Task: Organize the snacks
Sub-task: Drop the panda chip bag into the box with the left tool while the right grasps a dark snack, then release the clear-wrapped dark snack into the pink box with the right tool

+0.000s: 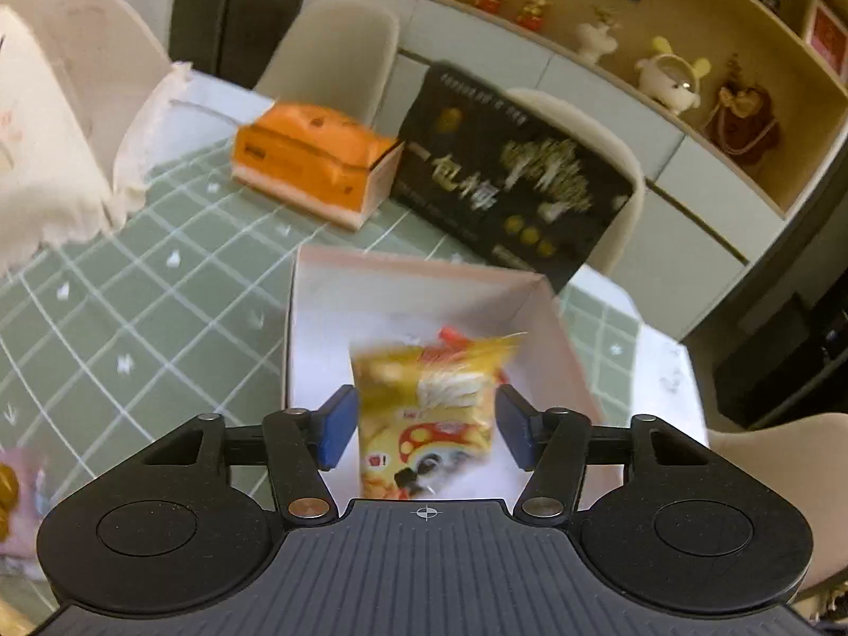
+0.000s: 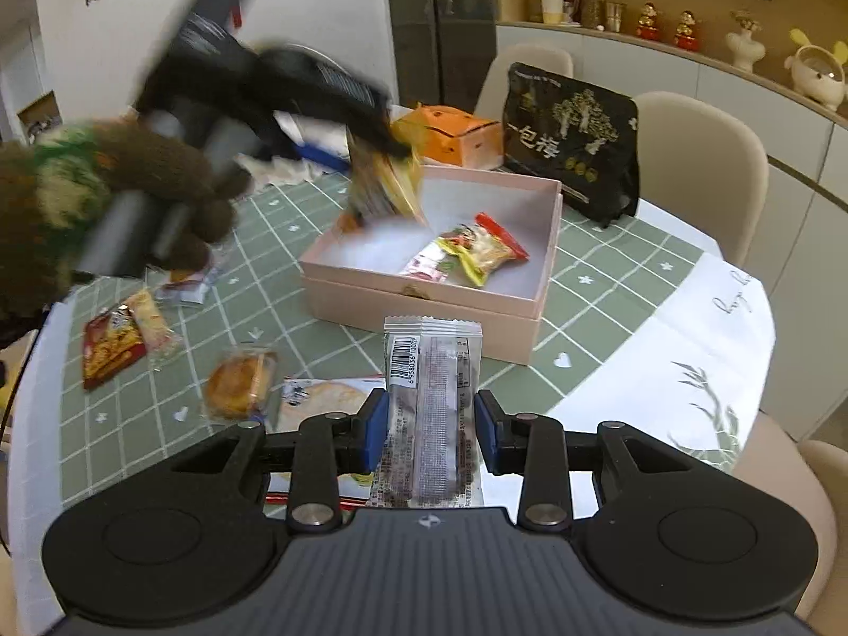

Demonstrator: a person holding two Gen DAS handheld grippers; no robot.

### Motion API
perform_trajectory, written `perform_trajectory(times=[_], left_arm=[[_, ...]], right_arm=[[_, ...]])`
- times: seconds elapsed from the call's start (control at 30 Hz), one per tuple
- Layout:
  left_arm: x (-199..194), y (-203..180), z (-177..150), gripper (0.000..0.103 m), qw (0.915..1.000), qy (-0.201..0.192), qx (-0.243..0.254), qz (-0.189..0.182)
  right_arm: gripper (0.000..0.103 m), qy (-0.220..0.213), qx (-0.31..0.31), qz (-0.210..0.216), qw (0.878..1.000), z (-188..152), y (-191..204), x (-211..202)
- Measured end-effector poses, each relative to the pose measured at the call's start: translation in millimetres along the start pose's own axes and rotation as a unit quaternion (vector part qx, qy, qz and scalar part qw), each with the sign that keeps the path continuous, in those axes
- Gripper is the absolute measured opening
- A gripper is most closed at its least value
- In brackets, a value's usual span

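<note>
The left gripper [image 1: 424,424] hangs over the pink box [image 1: 530,291], its blue pads spread a little wider than the blurred yellow snack packet [image 1: 429,413] between them; whether they touch it I cannot tell. The right gripper [image 2: 430,432] hovers above the bench [image 2: 609,318] before the box, pinching a silver snack packet [image 2: 432,413].

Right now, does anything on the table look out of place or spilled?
Nothing spilled. Loose snacks lie scattered on the tablecloth outside the pink box: a red packet, a round pastry and a flat packet. The left gripper holds a yellow packet over the box; the right gripper grips a silver packet.
</note>
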State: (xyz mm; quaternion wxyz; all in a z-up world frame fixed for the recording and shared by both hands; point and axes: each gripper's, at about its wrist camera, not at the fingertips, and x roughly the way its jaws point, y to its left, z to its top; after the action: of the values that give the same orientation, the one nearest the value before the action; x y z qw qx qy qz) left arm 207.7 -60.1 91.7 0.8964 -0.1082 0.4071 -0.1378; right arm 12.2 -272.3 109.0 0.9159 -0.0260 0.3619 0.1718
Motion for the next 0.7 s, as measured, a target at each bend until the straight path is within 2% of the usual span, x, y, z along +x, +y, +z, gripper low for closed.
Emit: perform_trajectory(times=[0.1,0.2,0.33,0.4,0.47,0.53,0.6,0.7], left_arm=[[-24,17,-26,0.06,0.997,-0.041,-0.052,-0.039],[-54,28,-51,0.06,0.9932,-0.066,-0.085,-0.045],[-77,41,-99,0.06,0.9903,-0.05,-0.123,-0.04],[-80,47,-118,0.06,0.9903,-0.035,-0.133,-0.019],[-85,57,-131,0.06,0.9906,-0.023,-0.134,0.013],[-90,68,-137,0.06,0.991,-0.015,-0.125,0.043],[-103,83,-142,0.06,0.9903,-0.019,-0.116,0.074],[-120,109,-144,0.06,0.9848,-0.04,-0.13,0.108]], right_arm=[[0.034,0.0,0.0,-0.015,1.0,1,-9,-2],[0.034,-0.007,0.008,-0.016,1.0,14,-23,-1],[0.034,-0.042,0.006,-0.011,0.999,64,-26,18],[0.036,-0.065,0.003,-0.009,0.998,104,-27,39],[0.055,-0.069,0.017,0.01,0.997,142,-34,66],[0.058,-0.052,0.033,0.01,0.998,169,-42,93],[0.058,-0.052,0.027,-0.004,0.998,176,-38,103],[0.064,-0.053,0.007,0.013,0.998,155,-23,103]])
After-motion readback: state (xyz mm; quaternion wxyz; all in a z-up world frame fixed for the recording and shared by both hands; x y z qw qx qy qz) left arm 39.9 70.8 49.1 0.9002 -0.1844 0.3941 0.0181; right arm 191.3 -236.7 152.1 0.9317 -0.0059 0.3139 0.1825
